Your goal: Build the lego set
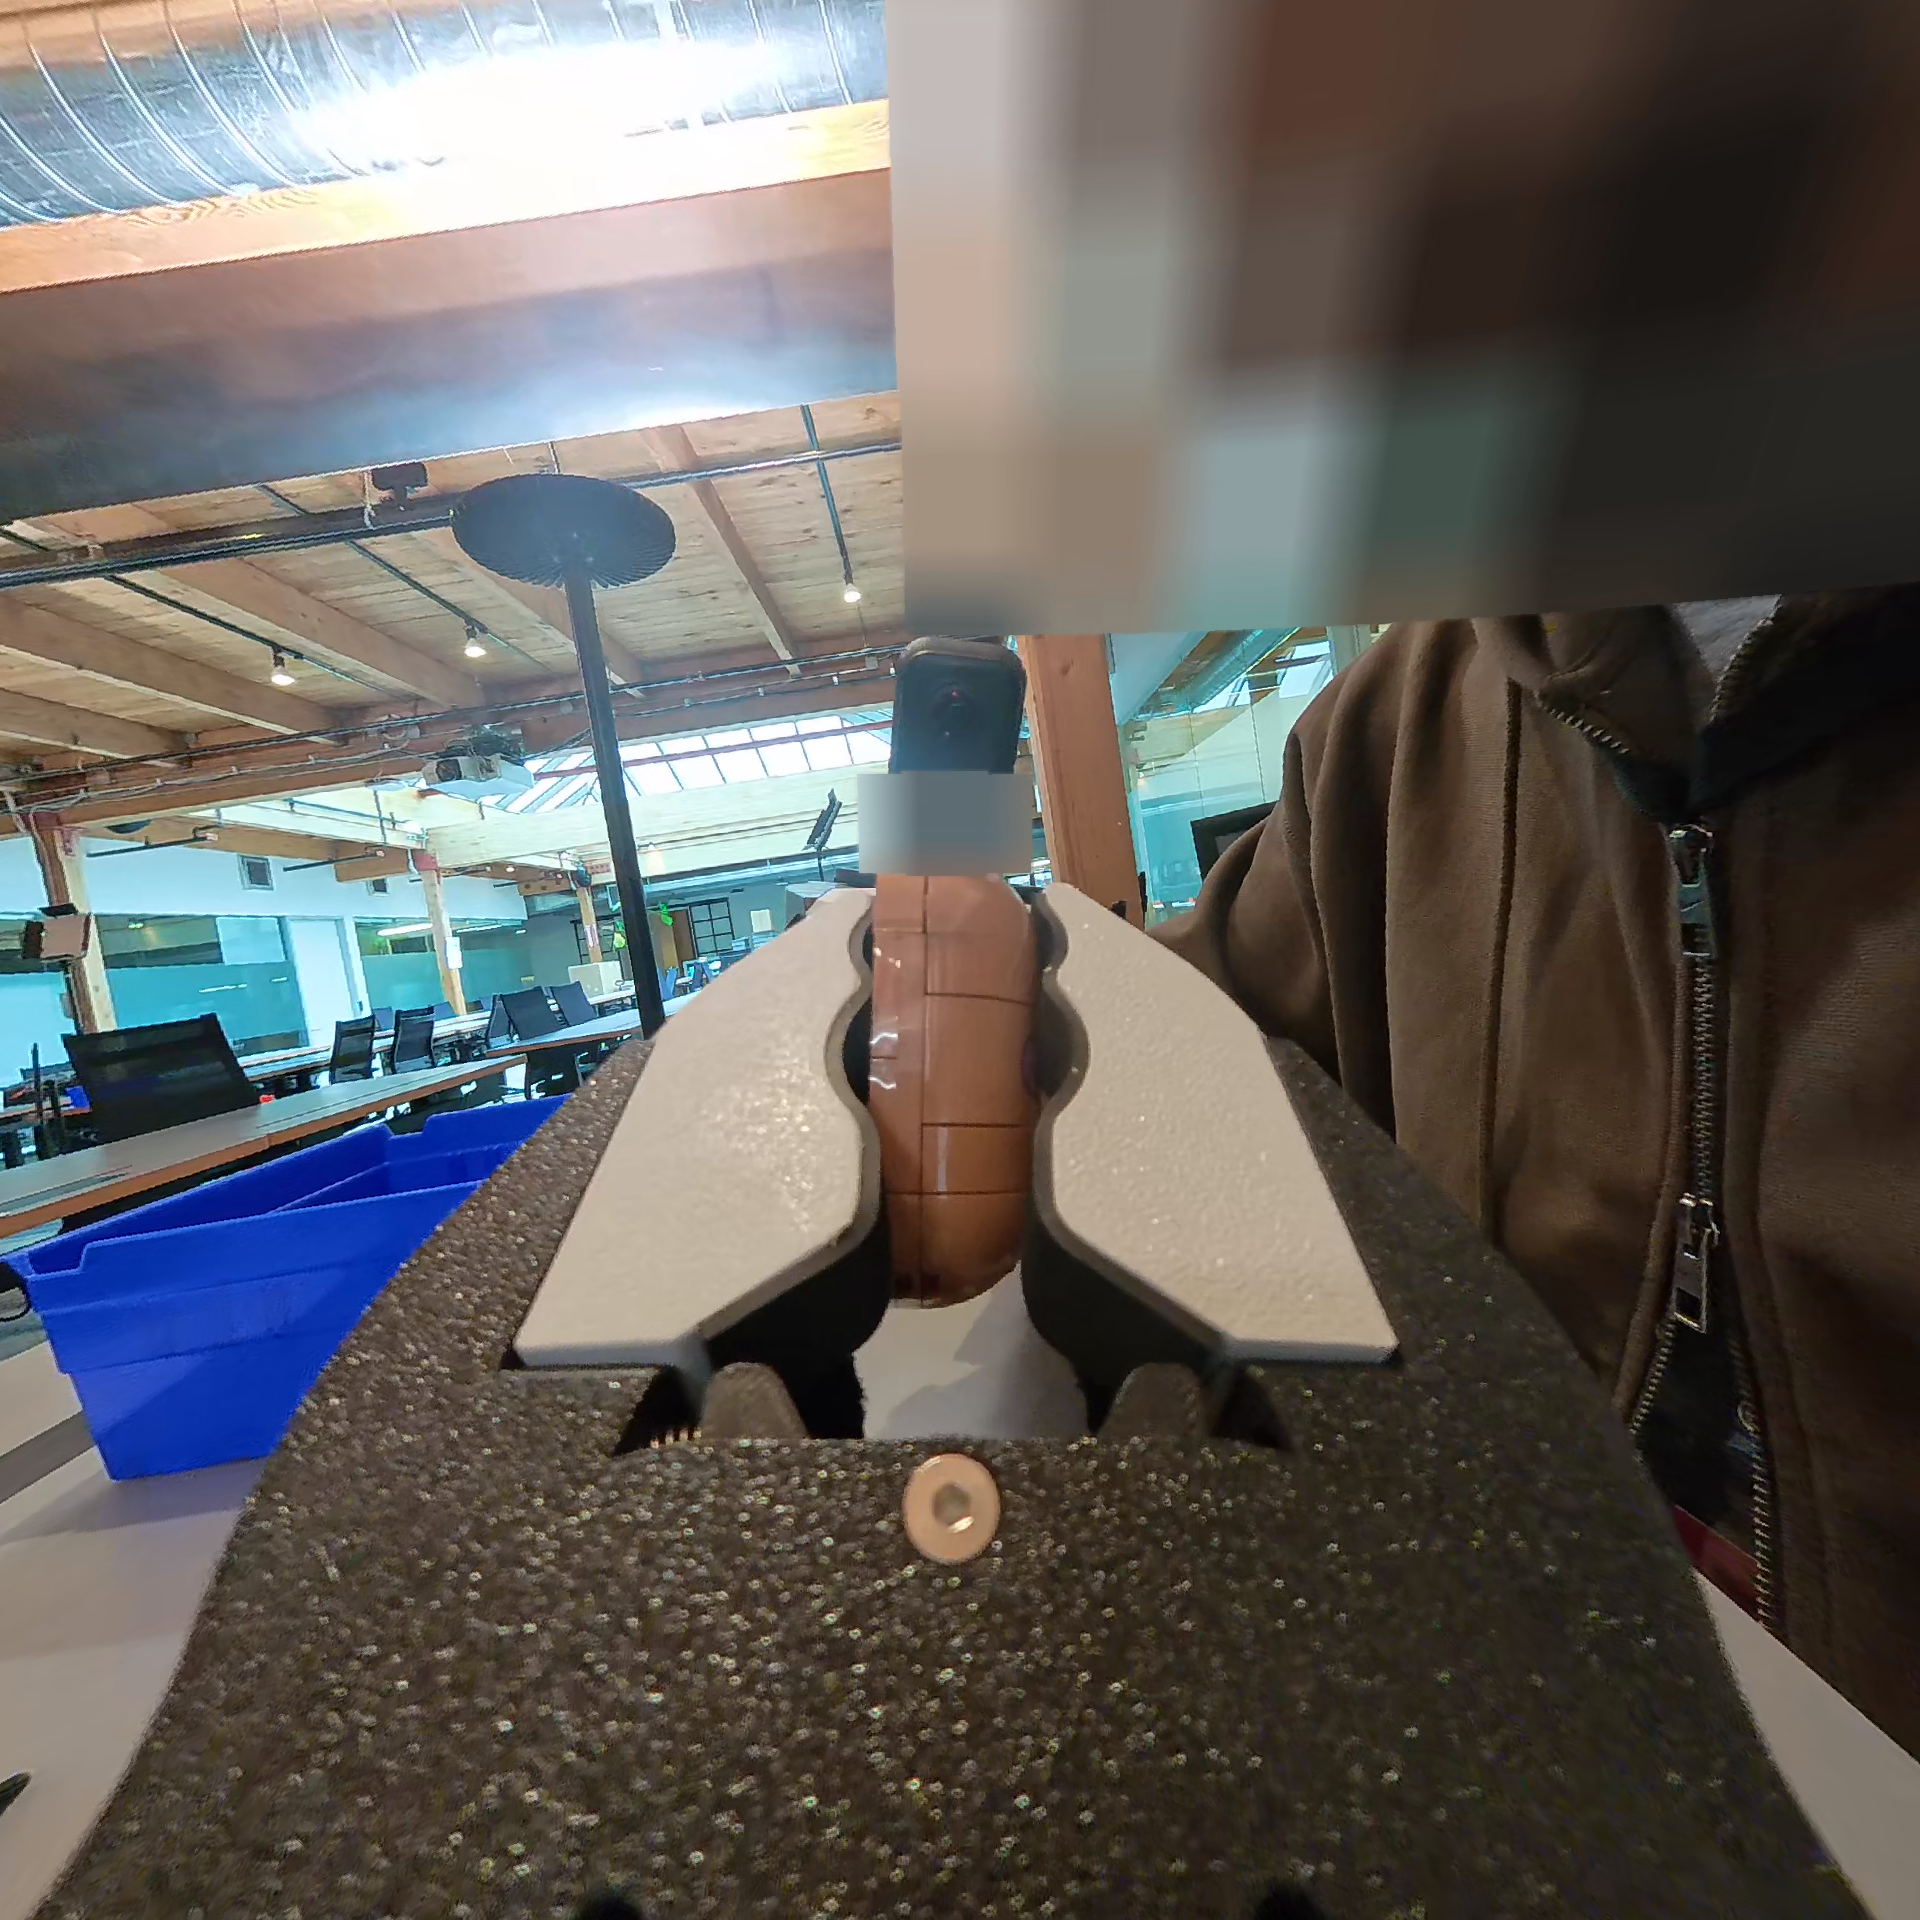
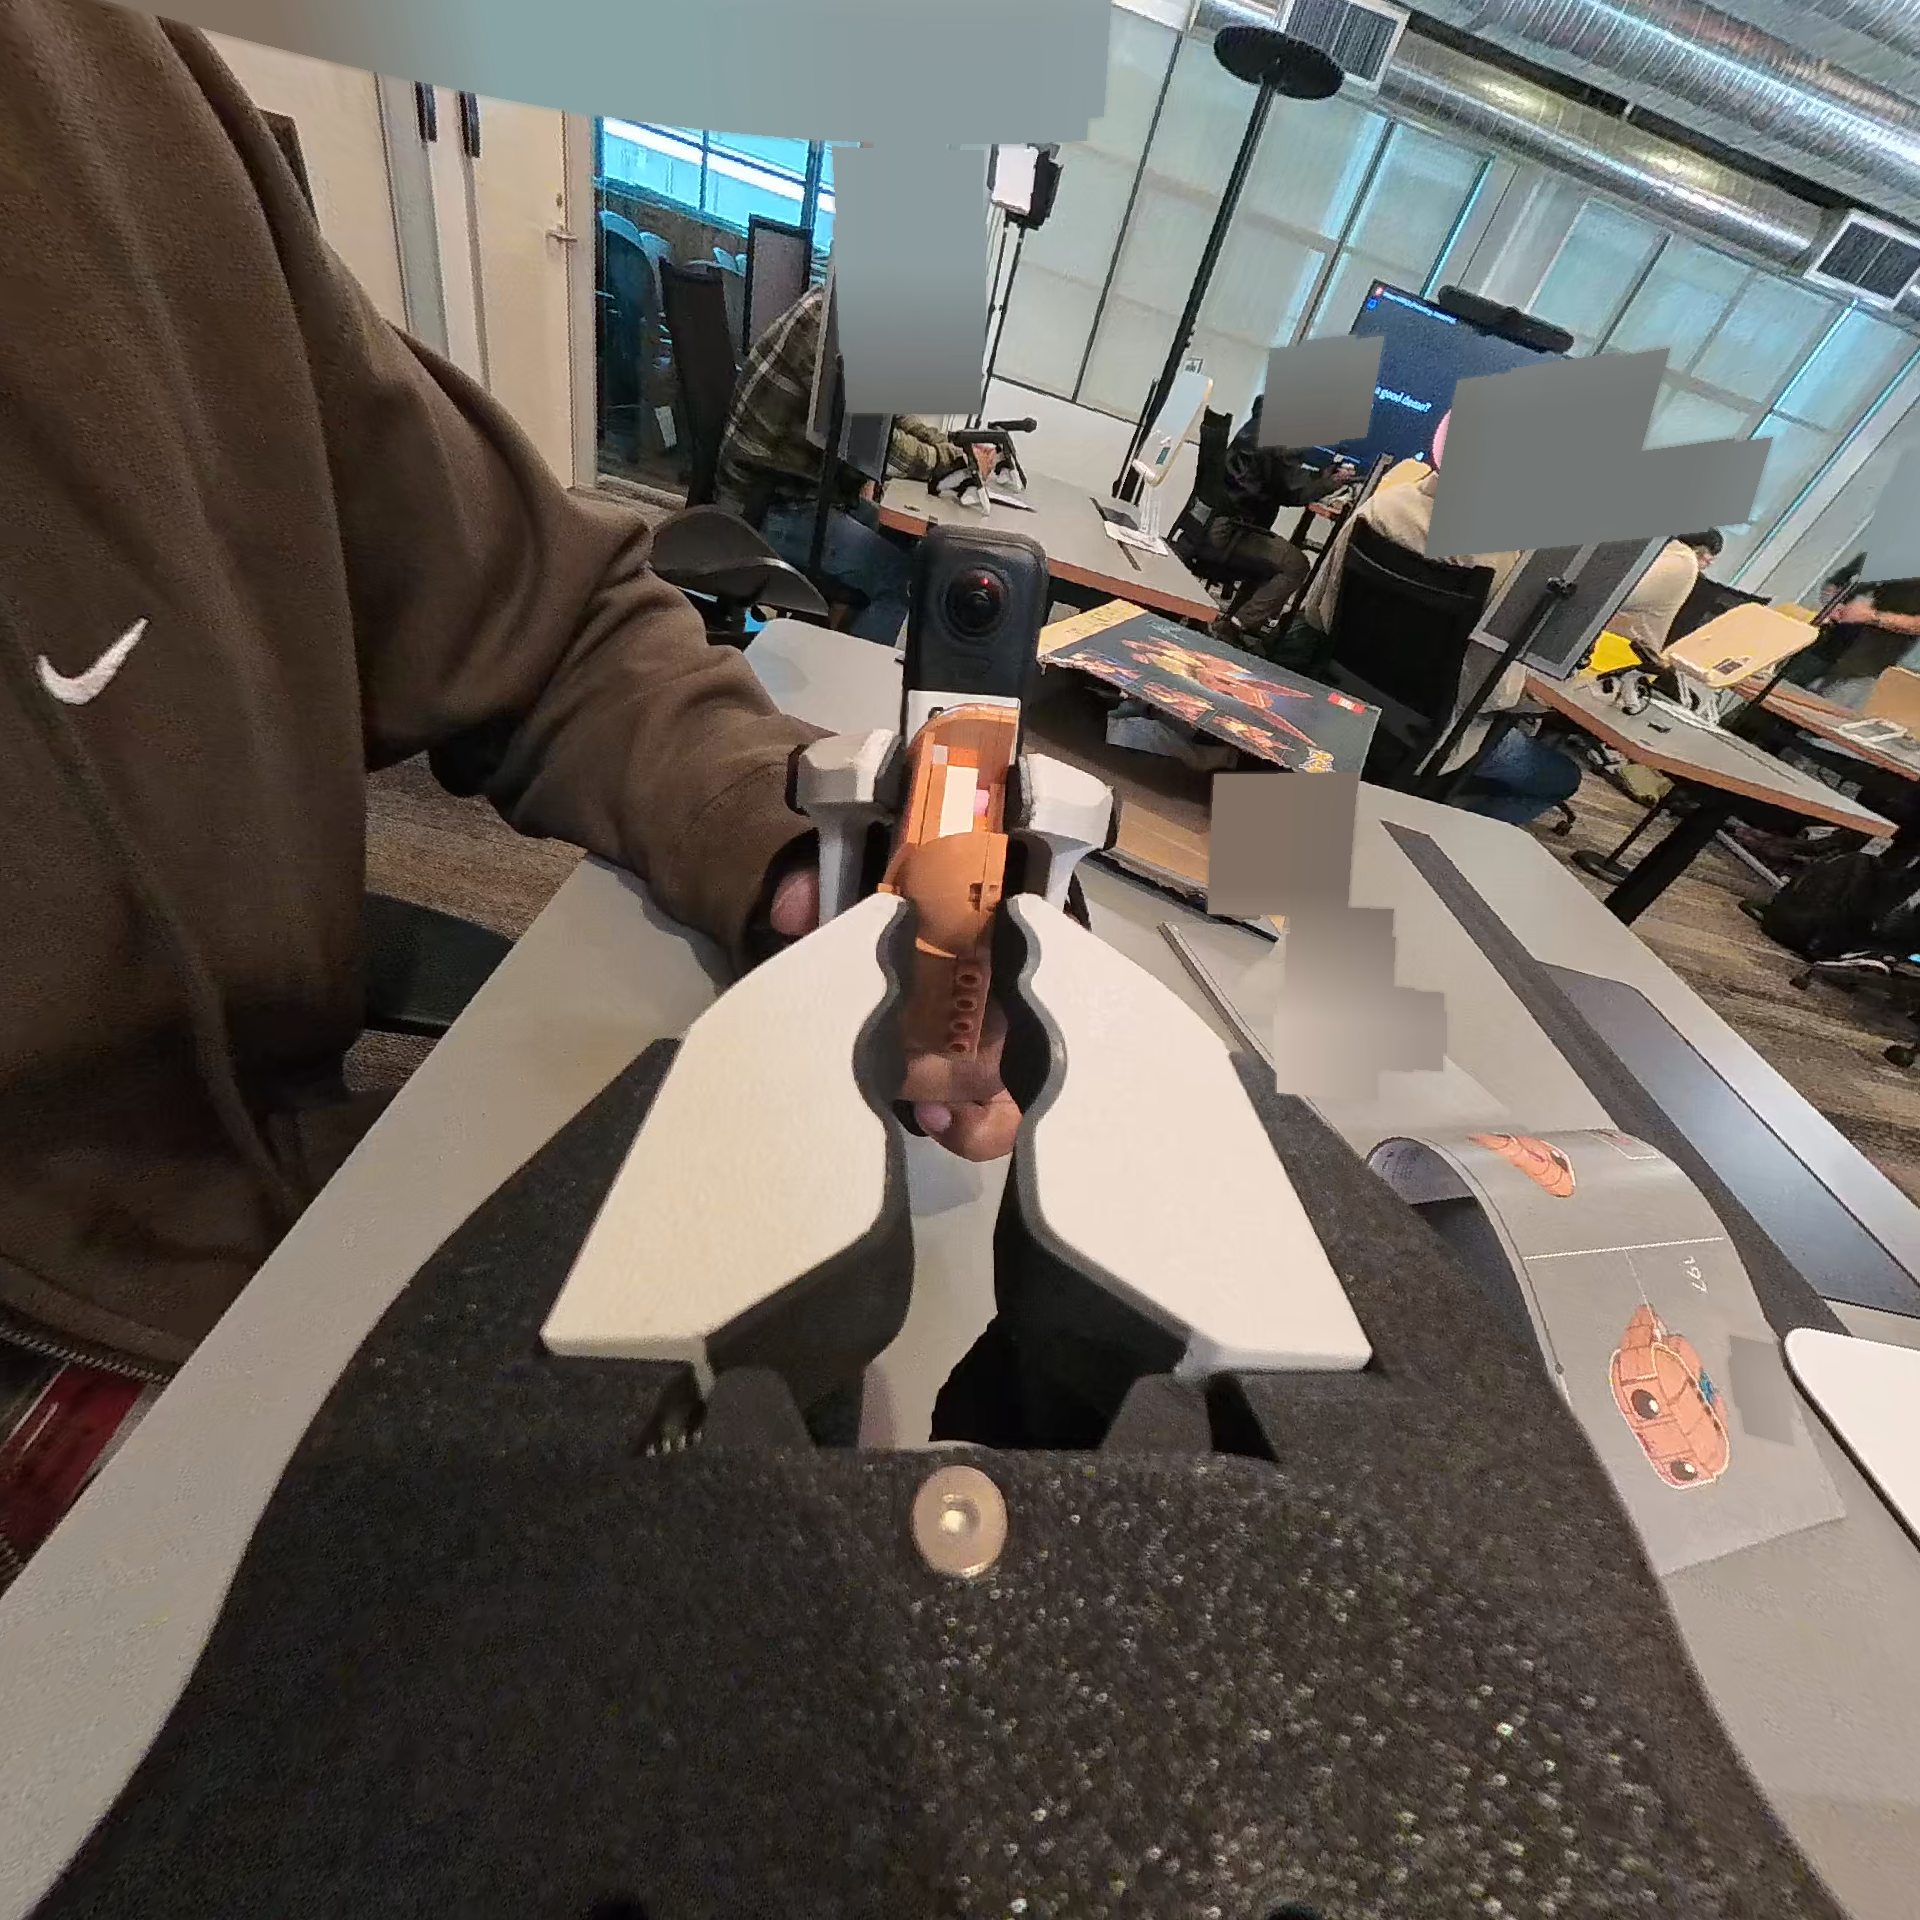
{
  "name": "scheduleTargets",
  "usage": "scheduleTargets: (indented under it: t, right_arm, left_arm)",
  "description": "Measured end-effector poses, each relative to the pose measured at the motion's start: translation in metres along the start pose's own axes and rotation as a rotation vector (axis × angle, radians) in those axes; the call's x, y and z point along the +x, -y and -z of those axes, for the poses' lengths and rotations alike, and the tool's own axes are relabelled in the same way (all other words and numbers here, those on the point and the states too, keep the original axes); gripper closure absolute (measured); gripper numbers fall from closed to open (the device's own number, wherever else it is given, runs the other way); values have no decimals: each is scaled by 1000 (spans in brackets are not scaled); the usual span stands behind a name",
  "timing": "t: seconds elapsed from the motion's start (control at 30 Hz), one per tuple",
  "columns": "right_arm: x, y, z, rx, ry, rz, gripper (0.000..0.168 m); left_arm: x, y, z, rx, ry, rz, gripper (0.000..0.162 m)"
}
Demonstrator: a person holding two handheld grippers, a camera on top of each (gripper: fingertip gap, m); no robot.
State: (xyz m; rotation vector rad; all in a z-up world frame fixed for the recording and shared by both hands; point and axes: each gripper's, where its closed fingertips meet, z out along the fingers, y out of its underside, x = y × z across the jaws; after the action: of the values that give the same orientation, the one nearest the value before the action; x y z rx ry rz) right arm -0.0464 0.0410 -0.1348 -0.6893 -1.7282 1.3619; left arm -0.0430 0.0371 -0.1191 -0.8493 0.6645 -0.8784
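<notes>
While both wrist views are facing each other, the left hand-held gripper (image 1: 951,1081) is clamping the rounded brown lego model (image 1: 956,1091) between its fingers, and the right hand-held gripper (image 2: 951,997) is pinching the same model's orange end (image 2: 951,873), raised above the bench (image 2: 582,987).

Both wrist cameras face each other, sharing the close lego model (image 1: 951,1091).

Orange-brown lego model (image 1: 951,1091), light grey fingers (image 1: 727,1143) on speckled black mount, blue bin (image 1: 208,1278), brown hoodie (image 1: 1558,1039).
</notes>
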Motion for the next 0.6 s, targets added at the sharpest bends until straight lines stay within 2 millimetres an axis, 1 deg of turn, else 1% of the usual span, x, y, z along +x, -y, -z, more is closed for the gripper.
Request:
scheduleTargets:
  t: [0.1,0.23,0.6]
  right_arm:
    - [0,0,0,10,3,-4,154]
    - [3,1,0,66,-6,-53,154]
    - [2,0,0,91,7,-51,152]
  left_arm:
    - [0,0,0,0,-2,2,135]
    - [-3,1,0,3,10,15,136]
    - [-1,-7,0,-44,-7,19,136]
